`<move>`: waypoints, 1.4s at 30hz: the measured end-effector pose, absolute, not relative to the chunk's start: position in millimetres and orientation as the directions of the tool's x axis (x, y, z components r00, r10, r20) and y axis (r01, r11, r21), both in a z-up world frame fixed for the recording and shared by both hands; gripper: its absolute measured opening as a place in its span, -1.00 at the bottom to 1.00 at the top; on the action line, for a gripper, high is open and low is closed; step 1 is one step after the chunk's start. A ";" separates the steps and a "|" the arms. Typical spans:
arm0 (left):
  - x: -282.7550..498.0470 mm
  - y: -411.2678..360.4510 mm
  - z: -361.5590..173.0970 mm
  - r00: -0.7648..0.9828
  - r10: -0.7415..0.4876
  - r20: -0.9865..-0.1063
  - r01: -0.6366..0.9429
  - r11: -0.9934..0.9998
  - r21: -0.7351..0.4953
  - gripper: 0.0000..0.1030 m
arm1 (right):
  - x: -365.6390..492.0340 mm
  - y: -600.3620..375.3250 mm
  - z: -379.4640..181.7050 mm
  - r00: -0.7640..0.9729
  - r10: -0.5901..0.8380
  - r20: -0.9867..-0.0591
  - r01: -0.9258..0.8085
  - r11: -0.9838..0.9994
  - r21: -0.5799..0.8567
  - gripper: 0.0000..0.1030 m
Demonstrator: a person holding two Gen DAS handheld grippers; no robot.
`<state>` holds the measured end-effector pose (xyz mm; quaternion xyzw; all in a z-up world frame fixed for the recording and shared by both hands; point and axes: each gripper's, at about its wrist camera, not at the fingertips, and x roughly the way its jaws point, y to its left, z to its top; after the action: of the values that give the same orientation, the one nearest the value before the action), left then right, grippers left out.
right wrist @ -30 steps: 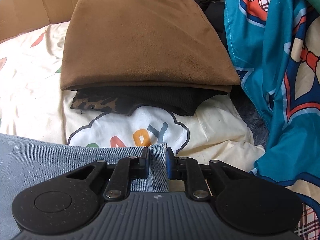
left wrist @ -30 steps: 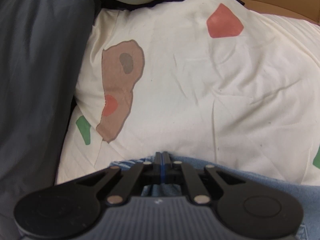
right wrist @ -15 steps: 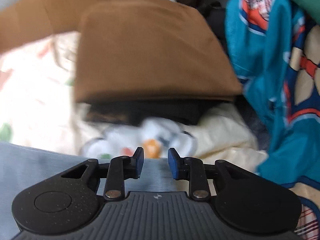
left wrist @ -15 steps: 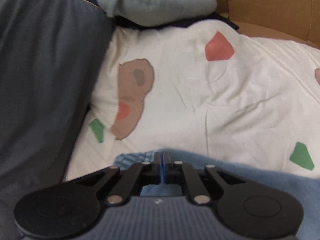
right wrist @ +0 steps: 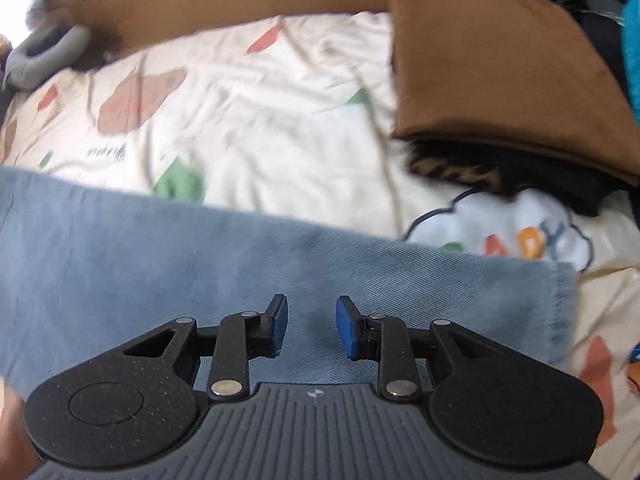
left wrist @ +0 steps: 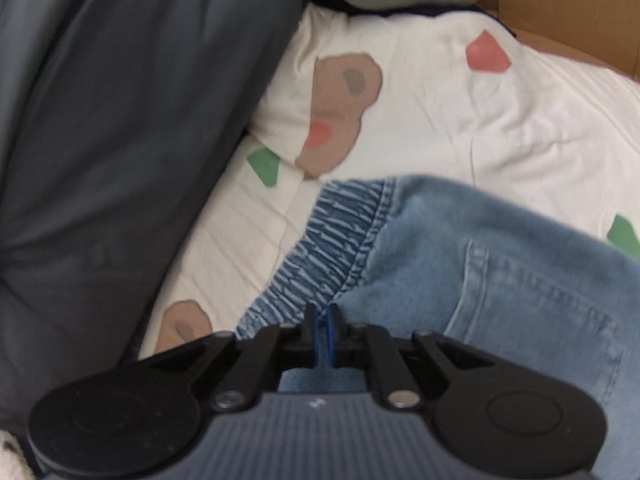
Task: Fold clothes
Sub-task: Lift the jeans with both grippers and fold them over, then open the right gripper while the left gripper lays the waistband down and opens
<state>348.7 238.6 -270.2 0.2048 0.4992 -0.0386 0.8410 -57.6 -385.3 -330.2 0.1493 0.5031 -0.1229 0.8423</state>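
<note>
My left gripper (left wrist: 321, 322) is pinched tight on the waistband of the jeans (left wrist: 500, 264) at lower centre, while my right gripper (right wrist: 311, 326) stands parted and empty over the jeans' leg on the patterned sheet (right wrist: 248, 112).

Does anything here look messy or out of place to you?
Nothing looks damaged or spilled. The jeans lie rumpled on the patterned sheet, waistband bunched where the left gripper pinches it. A leopard-print piece pokes out crookedly beneath the folded brown garment.
</note>
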 end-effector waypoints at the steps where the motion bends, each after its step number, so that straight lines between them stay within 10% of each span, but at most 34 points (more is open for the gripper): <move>1: 349.8 239.5 -275.5 0.497 0.142 -0.856 0.270 0.912 0.308 -0.88 | -55.4 -382.0 -334.3 0.454 -0.052 -0.889 0.351 0.928 0.125 -0.34; 10: 363.9 245.0 -301.3 0.473 0.165 -0.866 0.266 0.910 0.319 -0.98 | -27.8 -365.9 -348.0 0.450 -0.087 -0.889 0.316 0.946 0.068 -0.04; 22: 322.4 246.2 -237.2 0.497 0.071 -0.865 0.274 0.933 0.234 -0.92 | -16.7 -368.8 -349.6 0.455 -0.096 -0.885 0.325 0.943 0.065 -0.04; 42: 321.1 243.1 -305.9 0.445 0.142 -0.884 0.287 0.913 0.291 -0.95 | -14.2 -369.1 -355.1 0.444 -0.099 -0.890 0.331 0.942 0.060 -0.03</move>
<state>321.1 243.1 -305.9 0.2042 0.5248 -0.0440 0.8252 -14.2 -369.1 -355.1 0.1134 0.5113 -0.1278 0.8422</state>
